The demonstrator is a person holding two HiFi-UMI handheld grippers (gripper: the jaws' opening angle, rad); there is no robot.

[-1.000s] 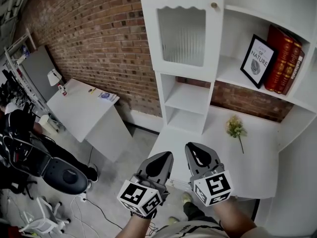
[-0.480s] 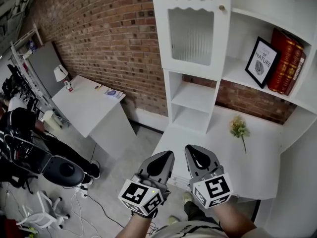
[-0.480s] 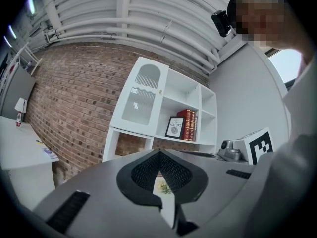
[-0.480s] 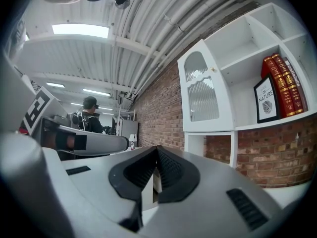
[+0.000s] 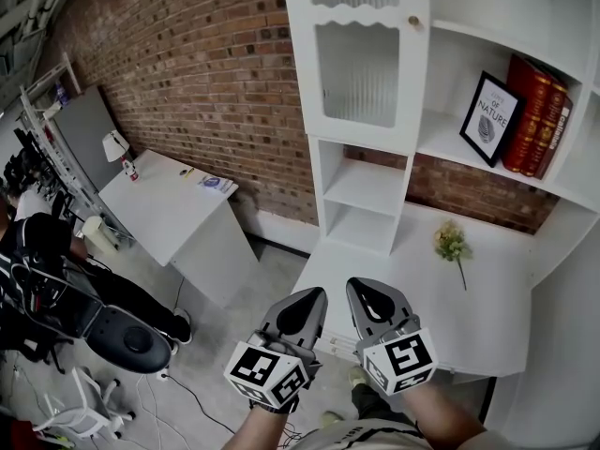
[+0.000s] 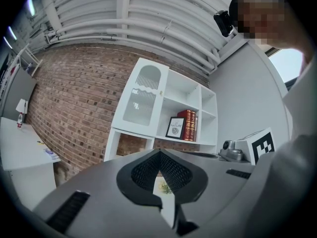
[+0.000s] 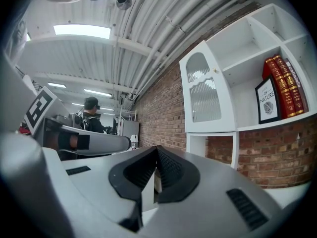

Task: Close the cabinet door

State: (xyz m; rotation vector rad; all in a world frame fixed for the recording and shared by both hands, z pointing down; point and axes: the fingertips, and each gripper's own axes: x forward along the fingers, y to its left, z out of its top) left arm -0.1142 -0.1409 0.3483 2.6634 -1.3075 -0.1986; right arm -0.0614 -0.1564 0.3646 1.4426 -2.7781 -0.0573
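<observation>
Right tool has closed; shelf holds books.

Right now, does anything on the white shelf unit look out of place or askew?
A flower sprig lies loose on the desktop, not in any vase. The glass-panelled cabinet door seems slightly ajar, though I cannot be sure. Nothing looks spilled or damaged.

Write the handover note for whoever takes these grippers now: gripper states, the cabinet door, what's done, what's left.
Left gripper: shut, empty.
Right gripper: shut, empty.
Both are held low, side by side, short of the shelf unit.
Cabinet door: high ahead, knob on its right edge. It looks slightly ajar, though I cannot be sure. Nothing touches it.
Done: nothing on the door.
Left: reach up and press the door fully shut.
</observation>
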